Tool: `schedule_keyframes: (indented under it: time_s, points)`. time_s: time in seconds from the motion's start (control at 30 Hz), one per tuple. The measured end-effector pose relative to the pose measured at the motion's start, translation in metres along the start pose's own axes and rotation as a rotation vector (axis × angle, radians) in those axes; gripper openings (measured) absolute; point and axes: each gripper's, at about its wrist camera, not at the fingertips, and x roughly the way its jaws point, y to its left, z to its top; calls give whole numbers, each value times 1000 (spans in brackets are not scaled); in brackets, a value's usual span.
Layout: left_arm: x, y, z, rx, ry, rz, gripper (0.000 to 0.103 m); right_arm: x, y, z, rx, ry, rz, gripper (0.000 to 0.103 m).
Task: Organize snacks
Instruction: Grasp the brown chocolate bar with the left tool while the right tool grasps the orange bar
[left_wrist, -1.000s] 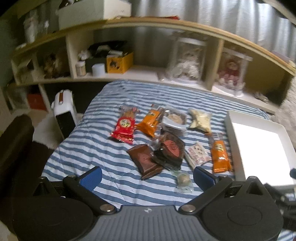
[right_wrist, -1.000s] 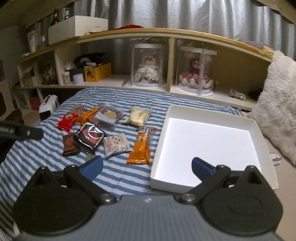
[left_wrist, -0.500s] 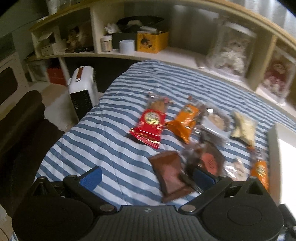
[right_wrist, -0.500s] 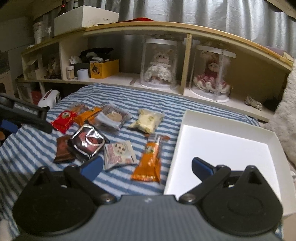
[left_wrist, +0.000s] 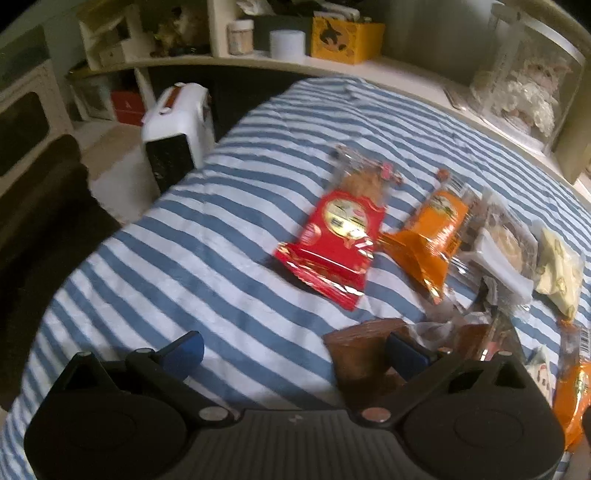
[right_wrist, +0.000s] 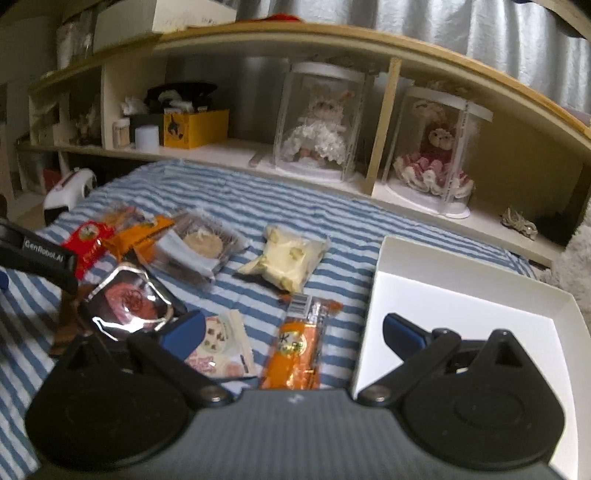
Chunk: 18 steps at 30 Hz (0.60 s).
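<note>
The left gripper (left_wrist: 293, 349) stood wide open and empty over the striped cover (left_wrist: 207, 258). A red packet (left_wrist: 338, 242) lay ahead of it, an orange packet (left_wrist: 430, 236) further right, and a brown packet (left_wrist: 360, 354) touched behind its right finger. The right gripper (right_wrist: 293, 332) was likewise spread wide, holding nothing. A cookie packet (right_wrist: 221, 350) lay by its left finger, an orange stick (right_wrist: 299, 350) between the fingers, and the white tray (right_wrist: 461, 295) under its right finger.

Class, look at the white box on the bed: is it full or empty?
Empty, as far as shown: the white box shows only bare white floor, and the snacks lie outside on the striped bedspread.
</note>
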Motion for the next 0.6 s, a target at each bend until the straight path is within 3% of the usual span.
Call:
schedule_keyframes:
  time_s: [0.1,0.23,0.3,0.47,0.53,0.6]
  points:
    - [4,-9,-4,36,1,-17,103,6,1,-4,-12,18,2,100]
    - [5,-18,-9,65,7,-31,103,14,7,-8,-93,33,1,84]
    - [8,-20,-12,83,31,-39,103,19,14,-9,-141,38,-15,80]
    - [8,-27,-22,154,28,5,103,31,31,-20,-249,83,-48,74]
    - [8,-26,-22,161,41,14,103,35,34,-27,-284,108,-72,60]
    - [9,-24,-22,174,58,10,103,37,33,-32,-297,128,-82,53]
